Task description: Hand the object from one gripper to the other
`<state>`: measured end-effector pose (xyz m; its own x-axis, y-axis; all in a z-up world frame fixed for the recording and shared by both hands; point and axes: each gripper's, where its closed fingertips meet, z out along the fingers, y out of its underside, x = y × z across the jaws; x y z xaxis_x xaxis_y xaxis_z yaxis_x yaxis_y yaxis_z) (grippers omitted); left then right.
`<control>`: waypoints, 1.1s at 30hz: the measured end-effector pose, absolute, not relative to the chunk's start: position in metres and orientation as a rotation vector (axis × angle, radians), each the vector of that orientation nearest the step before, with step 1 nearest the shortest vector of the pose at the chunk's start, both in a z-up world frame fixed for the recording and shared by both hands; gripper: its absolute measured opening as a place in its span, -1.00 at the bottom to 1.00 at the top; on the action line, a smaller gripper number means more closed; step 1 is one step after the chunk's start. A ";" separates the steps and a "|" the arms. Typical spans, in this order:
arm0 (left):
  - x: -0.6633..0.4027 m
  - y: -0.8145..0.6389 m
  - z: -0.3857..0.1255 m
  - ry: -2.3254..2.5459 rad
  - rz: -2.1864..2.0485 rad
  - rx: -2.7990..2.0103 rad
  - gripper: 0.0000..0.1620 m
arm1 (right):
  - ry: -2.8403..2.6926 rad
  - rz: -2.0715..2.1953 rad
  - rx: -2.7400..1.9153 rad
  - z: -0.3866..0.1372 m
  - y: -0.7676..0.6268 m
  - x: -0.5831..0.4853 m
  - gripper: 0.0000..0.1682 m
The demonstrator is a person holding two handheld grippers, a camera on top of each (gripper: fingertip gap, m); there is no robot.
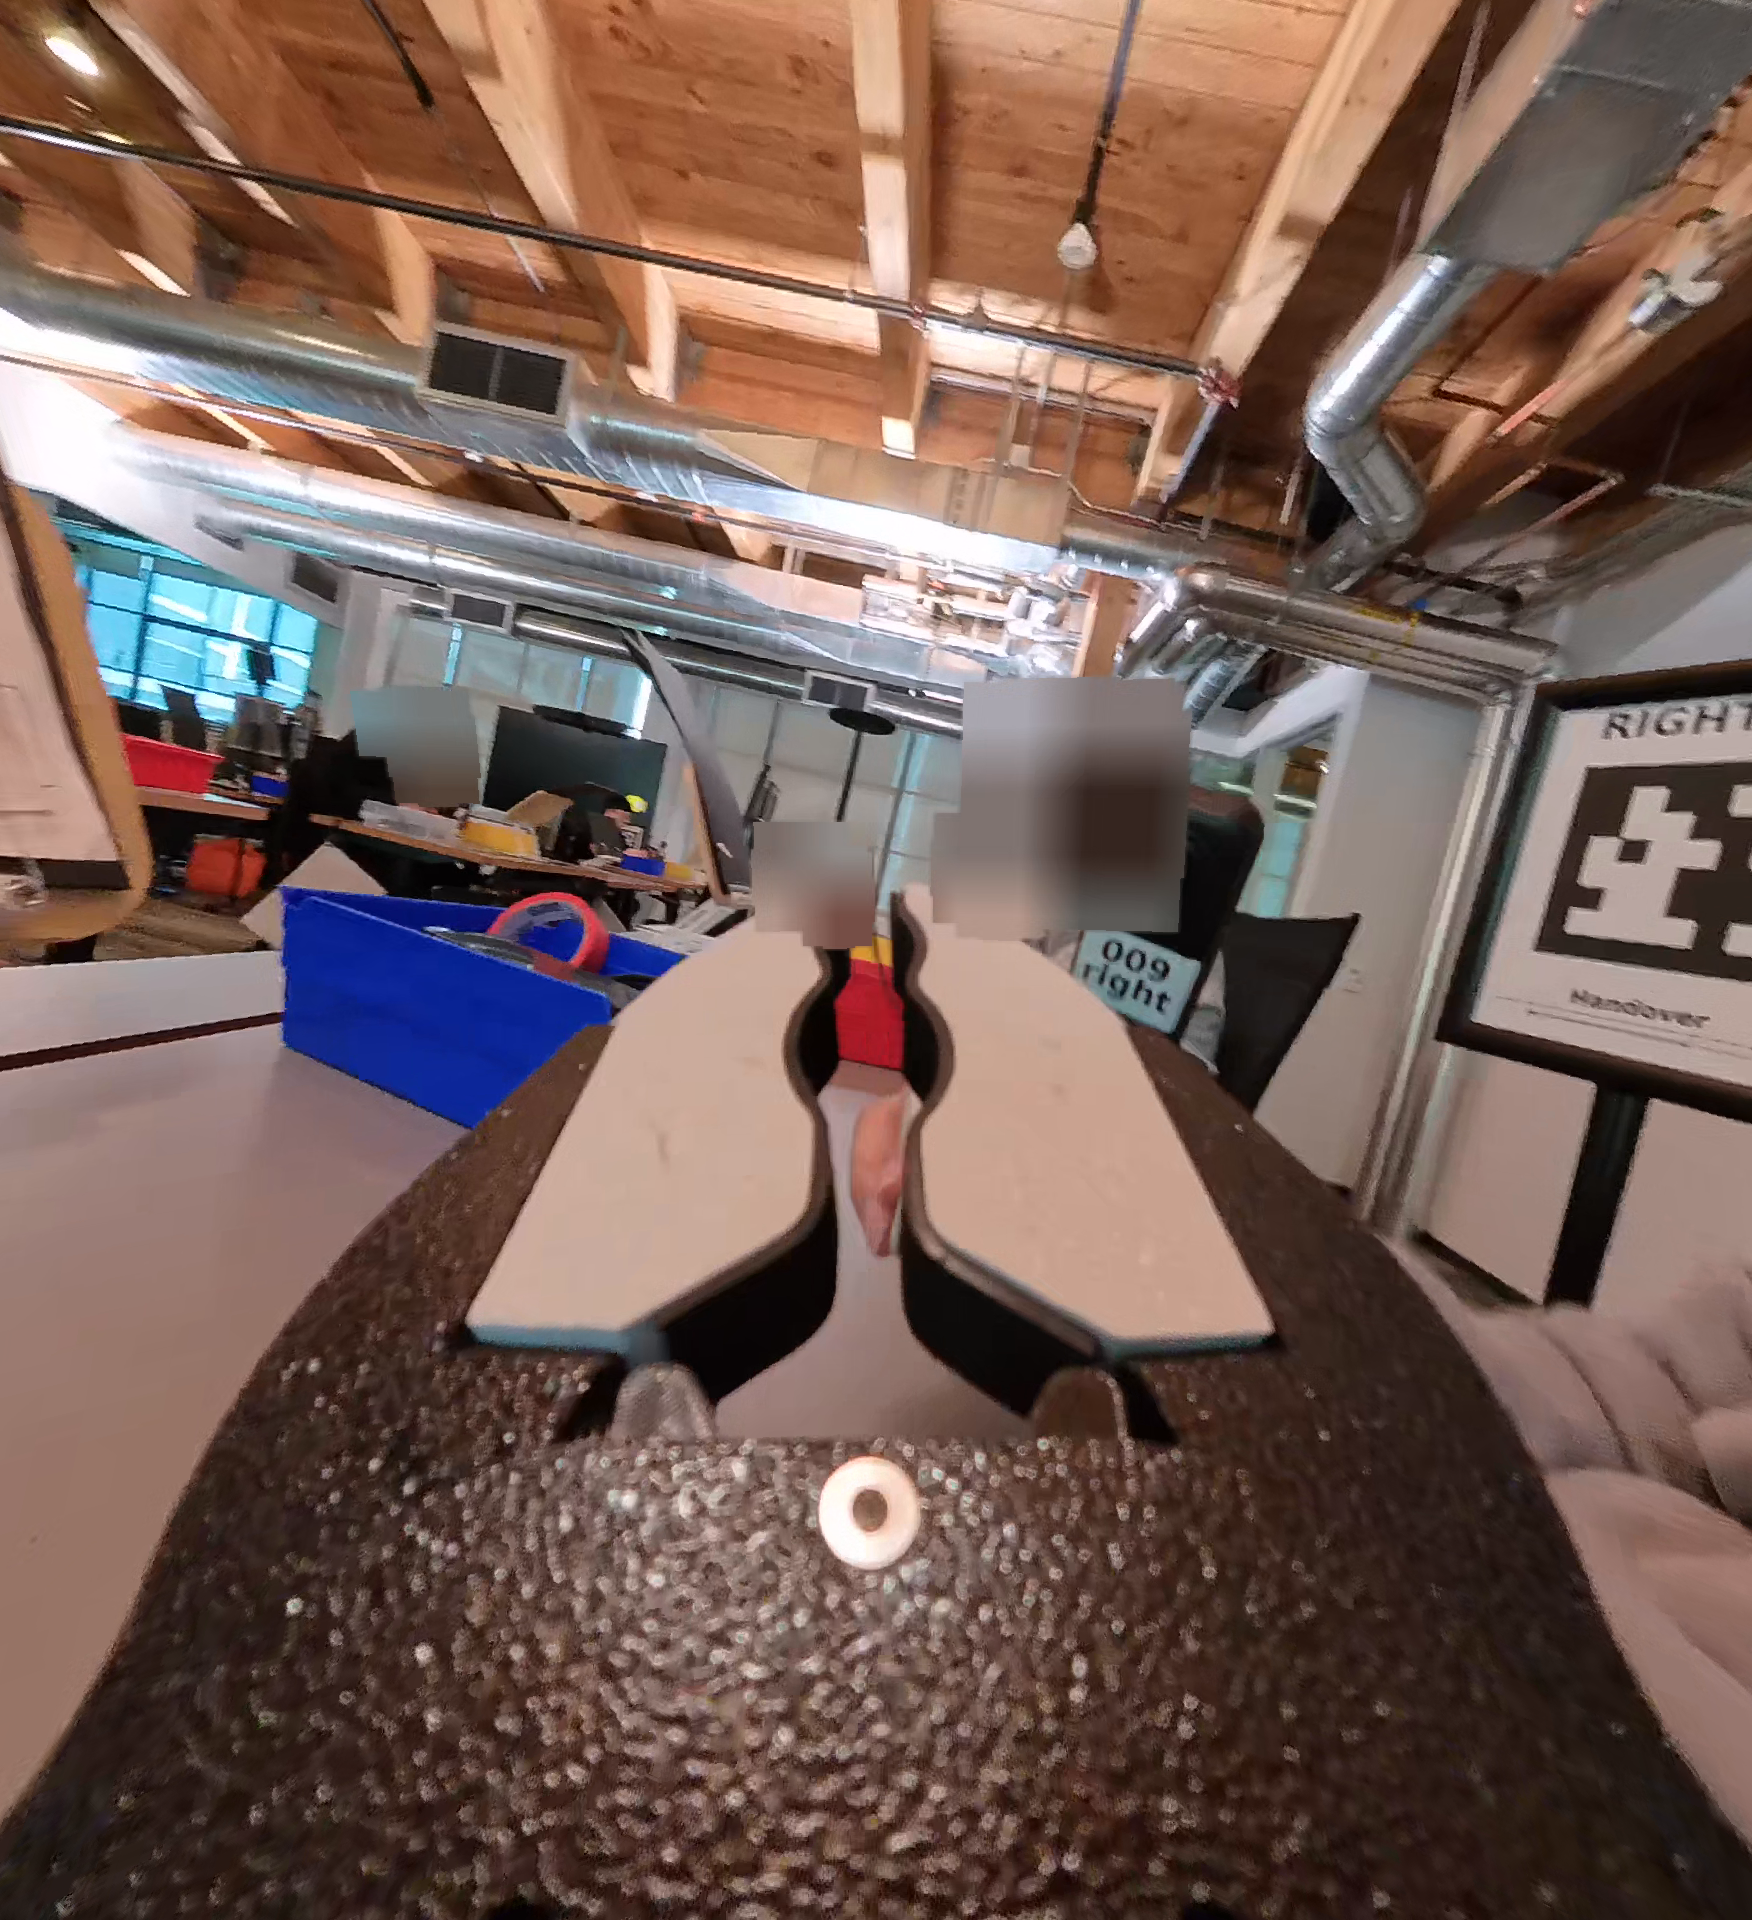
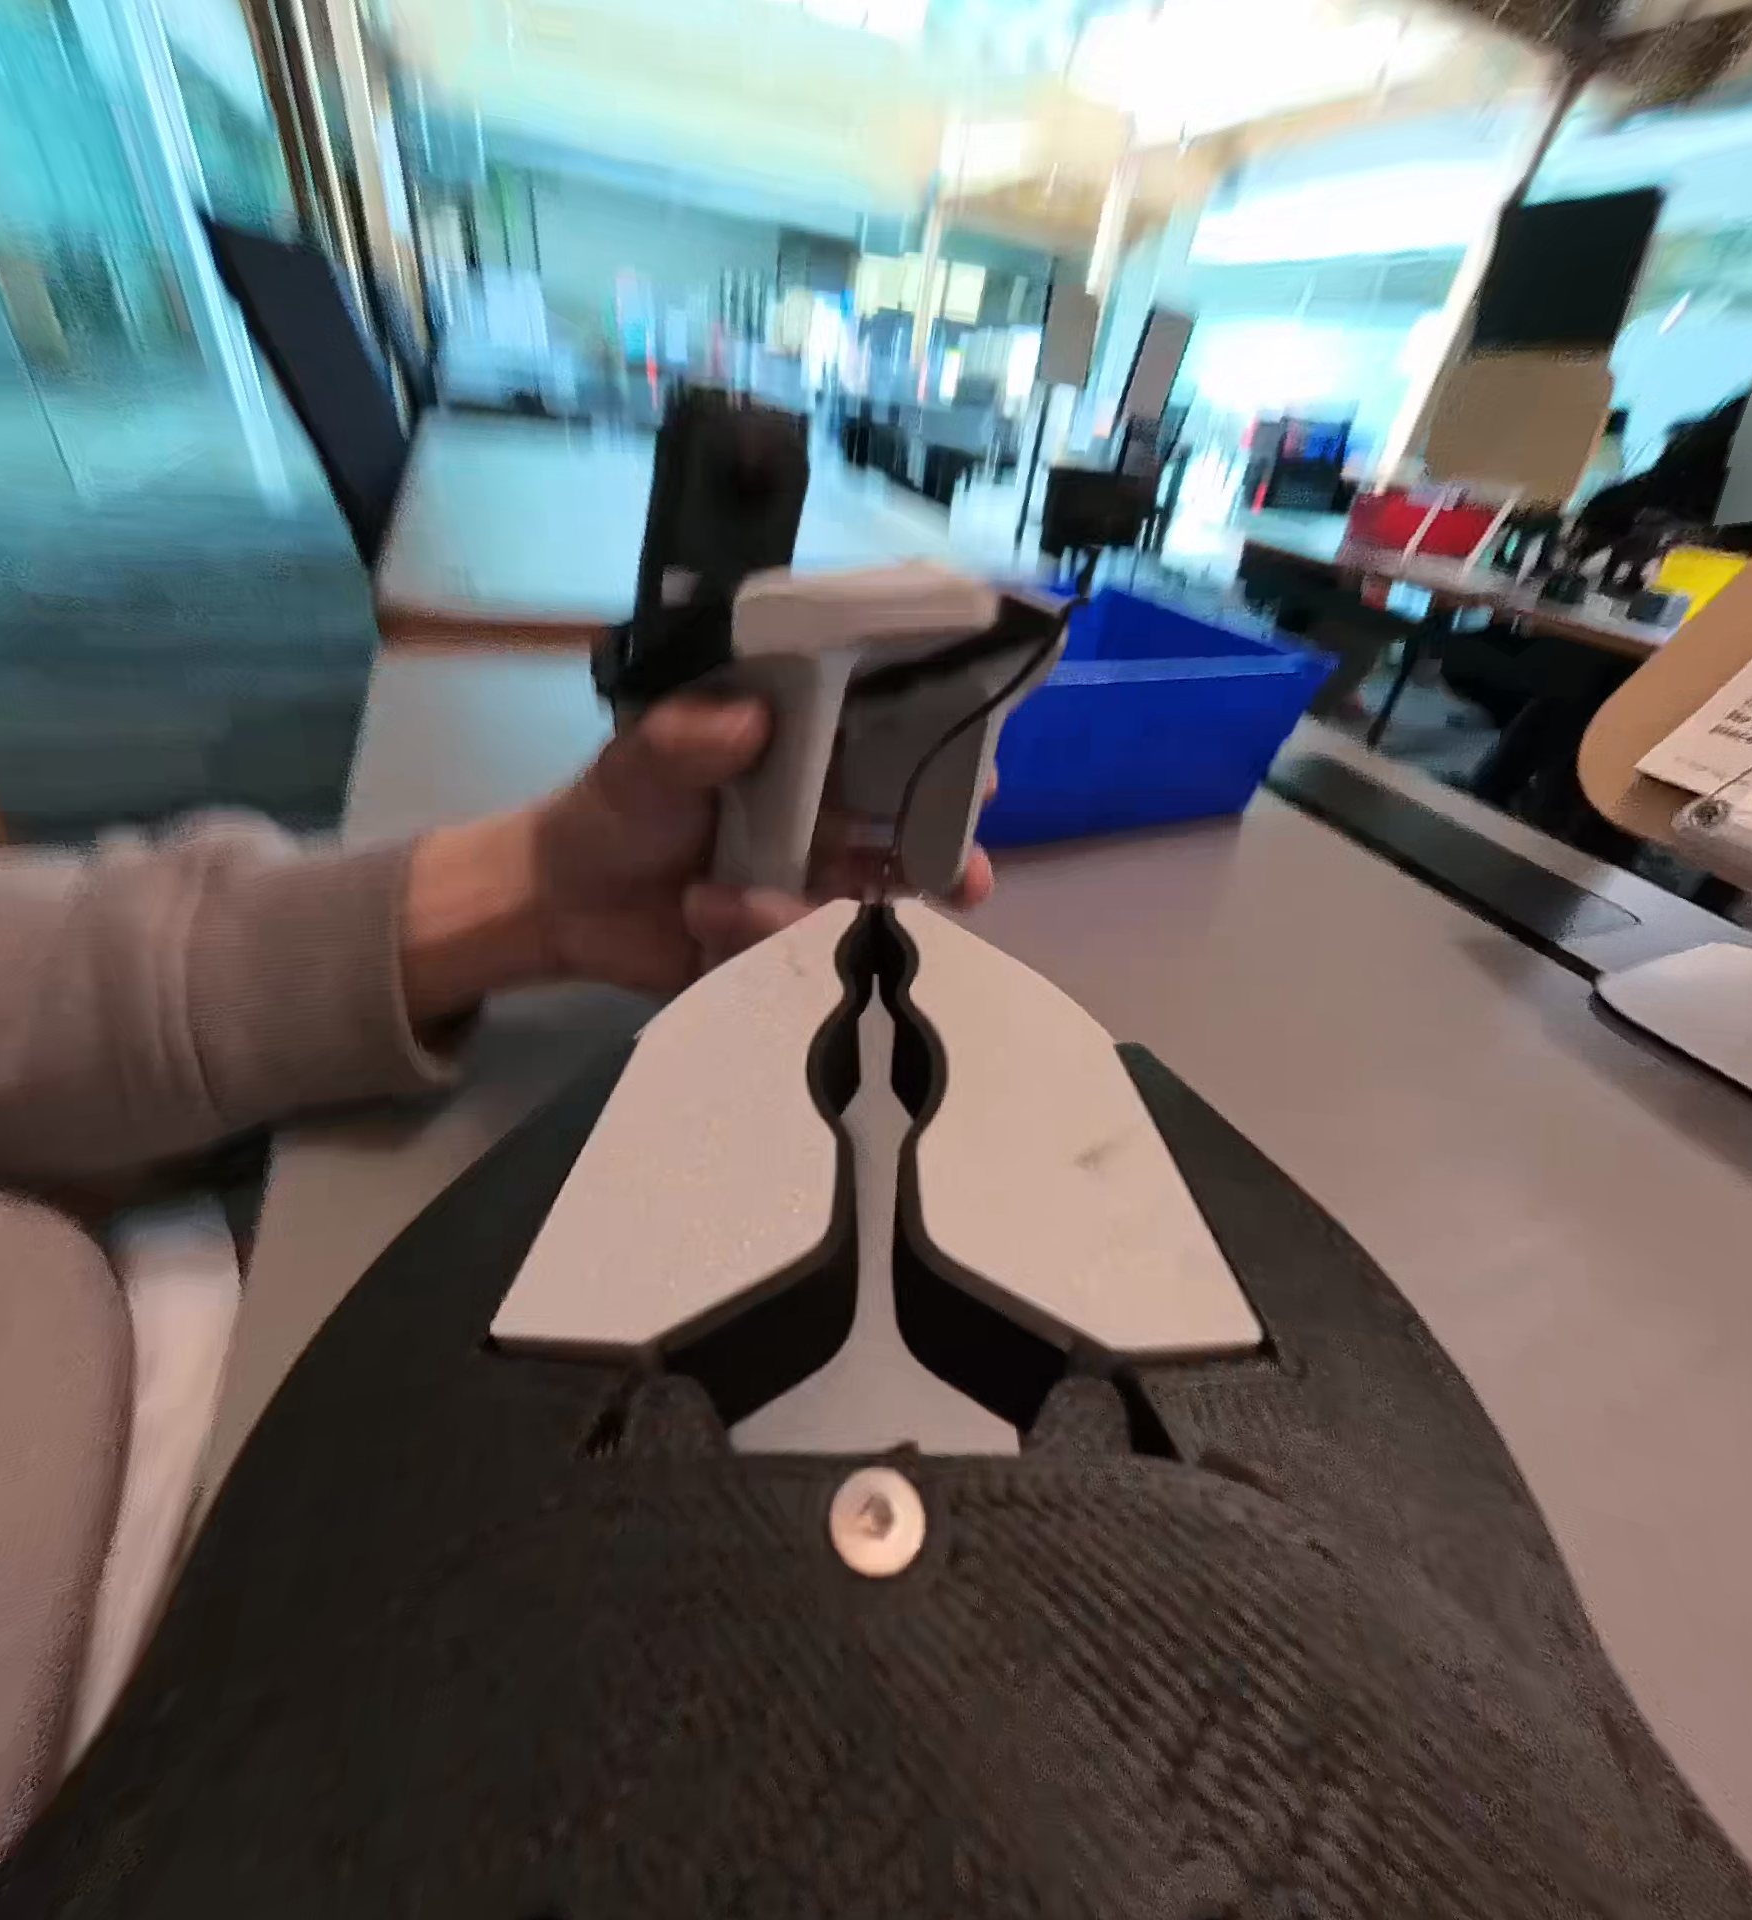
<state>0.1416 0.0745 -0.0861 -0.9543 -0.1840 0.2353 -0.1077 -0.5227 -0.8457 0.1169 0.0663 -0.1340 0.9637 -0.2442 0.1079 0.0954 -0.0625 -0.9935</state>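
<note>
In the right wrist view my right gripper (image 2: 877, 912) has its tips together on the lower end of a thin black cord (image 2: 939, 748). The cord curves up to the front of the left gripper, whose handle (image 2: 799, 727) a hand (image 2: 602, 883) holds just beyond my tips. This view is motion-blurred. In the left wrist view my left gripper (image 1: 856, 920) shows a narrow gap between its fingers; a mosaic patch hides its left tip. A red and yellow thing (image 1: 867, 1013) and a fingertip (image 1: 877, 1174) show through the gap. I cannot tell whether the left gripper holds anything.
A blue bin (image 1: 415, 997) with tape rolls stands on the grey table (image 1: 124, 1195); it also shows in the right wrist view (image 2: 1142, 727). A framed marker sign on a black post (image 1: 1661, 883) stands at the right. A brown board with papers (image 2: 1703, 727) stands on a white base.
</note>
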 end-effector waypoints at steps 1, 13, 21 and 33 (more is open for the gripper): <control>0.143 0.076 -0.086 1.487 -2.671 -0.486 -0.82 | 0.140 -0.198 -1.497 -0.127 0.065 0.113 -1.00; 0.100 0.036 -0.110 1.851 -2.706 -0.220 -0.60 | 0.134 0.686 -1.046 -0.096 0.030 0.088 -1.00; 0.082 0.039 -0.100 1.782 -2.786 -0.053 -0.70 | 0.046 0.710 -1.155 -0.106 0.044 0.069 -1.00; 0.080 0.039 -0.101 1.794 -2.788 -0.039 -0.90 | 0.054 0.662 -1.247 -0.118 0.054 0.068 -1.00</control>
<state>0.0805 0.0385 -0.1009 -0.9846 0.1333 0.1132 -0.1582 -0.4038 -0.9011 0.0684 0.0536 -0.1180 0.8137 0.4343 -0.3865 -0.4914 0.1585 -0.8564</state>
